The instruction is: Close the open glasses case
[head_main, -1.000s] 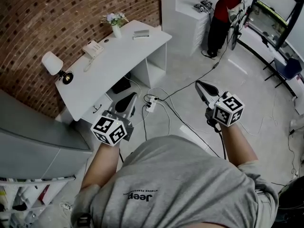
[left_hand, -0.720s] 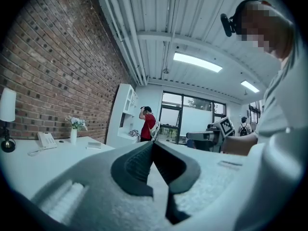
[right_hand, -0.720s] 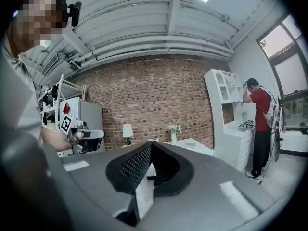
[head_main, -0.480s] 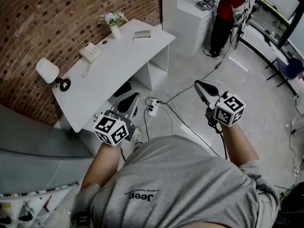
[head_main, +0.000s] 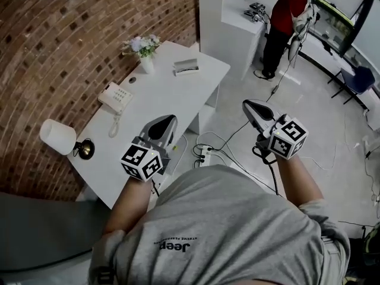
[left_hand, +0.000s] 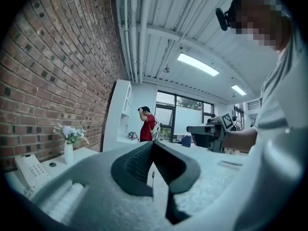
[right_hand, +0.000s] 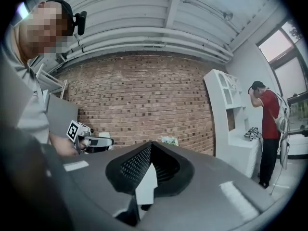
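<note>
A small grey glasses case [head_main: 186, 67] lies near the far end of the white desk [head_main: 172, 91]; it is too small to tell whether its lid stands open. My left gripper [head_main: 168, 121] hangs over the desk's near edge, well short of the case, jaws shut and empty. My right gripper [head_main: 249, 104] is held over the floor to the right of the desk, also shut with nothing in it. In the left gripper view the closed tips [left_hand: 153, 143] point level across the room. The right gripper's tips [right_hand: 151, 144] face the brick wall.
On the desk stand a vase of flowers [head_main: 145, 49], a white telephone [head_main: 116, 97] and a lamp [head_main: 59, 138]. Cables and a power strip [head_main: 208, 153] lie on the floor beside it. A person in red [head_main: 288, 10] stands at a white cabinet [head_main: 237, 16] far behind.
The desk has come closer and slid under my left gripper as the person carried both grippers toward it. Both grippers stay shut and empty.
</note>
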